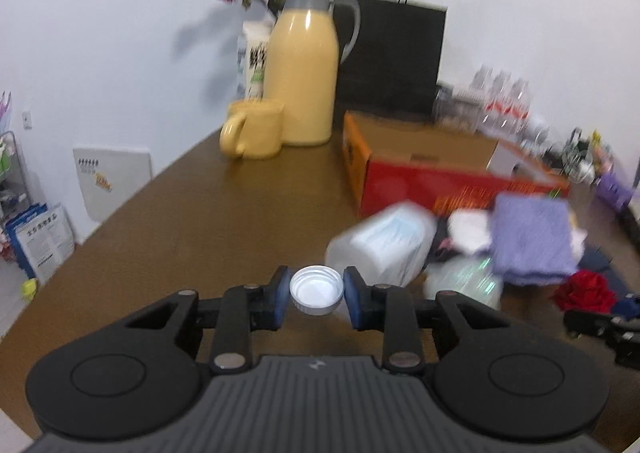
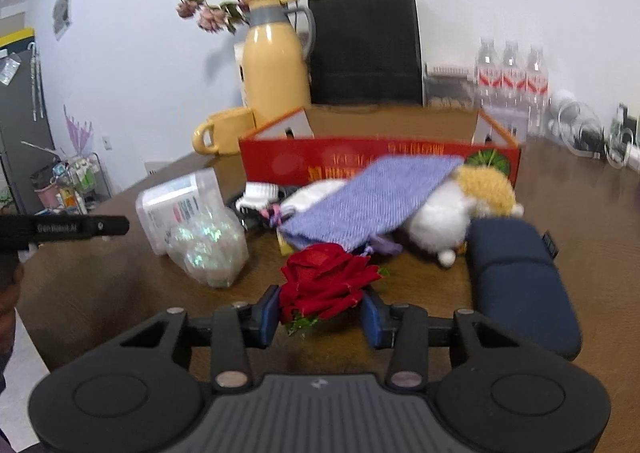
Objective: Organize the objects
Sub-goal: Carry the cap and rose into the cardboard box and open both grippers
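In the left wrist view, the left tongs [image 1: 316, 295] are squeezing a small white cap [image 1: 317, 290] between their 2 blue pads, which are touching its sides. The cap is sitting open side up, just above the brown counter [image 1: 168, 221]. Past the cap, a clear plastic pack of face masks [image 1: 382, 249] is lying on its side. A shiny clear bag [image 1: 464, 281] is resting just beside it. A purple cloth [image 1: 532, 237] is lying on top of a pile of soft things. A red and orange box [image 1: 424, 173] is standing open behind them. Farther back, a yellow jug [image 1: 302, 73] is standing next to a yellow mug [image 1: 254, 129], with a black paper bag [image 1: 394, 57] behind.

In the right wrist view, the right tongs [image 2: 320, 311] are closing around a red rose [image 2: 326, 283]. The rose is lying on the counter between the 2 blue pads. The left pad is touching the petals. I cannot tell if the right pad is pressing on it. A dark blue cushion [image 2: 520, 285] is lying to the right. A white and tan plush toy [image 2: 452, 213] is lying under the purple cloth, in front of the red box. 3 water bottles [image 2: 512, 73] are standing far back by the wall.
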Available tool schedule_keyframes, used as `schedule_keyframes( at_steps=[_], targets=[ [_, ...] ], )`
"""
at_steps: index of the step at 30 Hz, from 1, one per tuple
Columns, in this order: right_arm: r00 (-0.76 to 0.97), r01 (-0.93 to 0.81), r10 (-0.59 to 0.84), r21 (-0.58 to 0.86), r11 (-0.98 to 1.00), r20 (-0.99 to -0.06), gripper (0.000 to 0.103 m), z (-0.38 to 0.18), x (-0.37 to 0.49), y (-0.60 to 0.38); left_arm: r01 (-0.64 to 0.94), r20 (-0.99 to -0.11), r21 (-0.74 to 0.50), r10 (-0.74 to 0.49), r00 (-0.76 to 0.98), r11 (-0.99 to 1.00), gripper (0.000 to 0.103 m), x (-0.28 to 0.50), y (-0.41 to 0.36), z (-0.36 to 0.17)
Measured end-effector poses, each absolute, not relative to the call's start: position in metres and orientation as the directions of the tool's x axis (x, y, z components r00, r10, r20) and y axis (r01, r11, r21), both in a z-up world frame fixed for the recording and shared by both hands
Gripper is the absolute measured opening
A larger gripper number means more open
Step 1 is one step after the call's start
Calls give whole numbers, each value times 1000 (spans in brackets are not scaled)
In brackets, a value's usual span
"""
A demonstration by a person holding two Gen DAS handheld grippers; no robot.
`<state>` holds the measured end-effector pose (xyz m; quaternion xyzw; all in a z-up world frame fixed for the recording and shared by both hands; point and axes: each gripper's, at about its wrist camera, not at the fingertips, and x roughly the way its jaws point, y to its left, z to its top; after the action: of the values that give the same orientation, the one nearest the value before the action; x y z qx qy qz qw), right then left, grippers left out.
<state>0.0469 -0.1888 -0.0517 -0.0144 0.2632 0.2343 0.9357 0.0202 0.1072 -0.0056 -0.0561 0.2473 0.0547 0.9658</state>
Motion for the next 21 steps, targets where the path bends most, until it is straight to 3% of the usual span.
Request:
schedule_keyframes(
  at_steps=[11,21],
  targets=[
    [842,-438,431,57,897,-325,41,-1,73,-197,-27,-363,-106,-13,932,994,30,77,63,54],
    [875,-411,420,91,907,-239,41,31,137,-206,-8,-389,-154,-53,920,988,30,163,19,69]
  ],
)
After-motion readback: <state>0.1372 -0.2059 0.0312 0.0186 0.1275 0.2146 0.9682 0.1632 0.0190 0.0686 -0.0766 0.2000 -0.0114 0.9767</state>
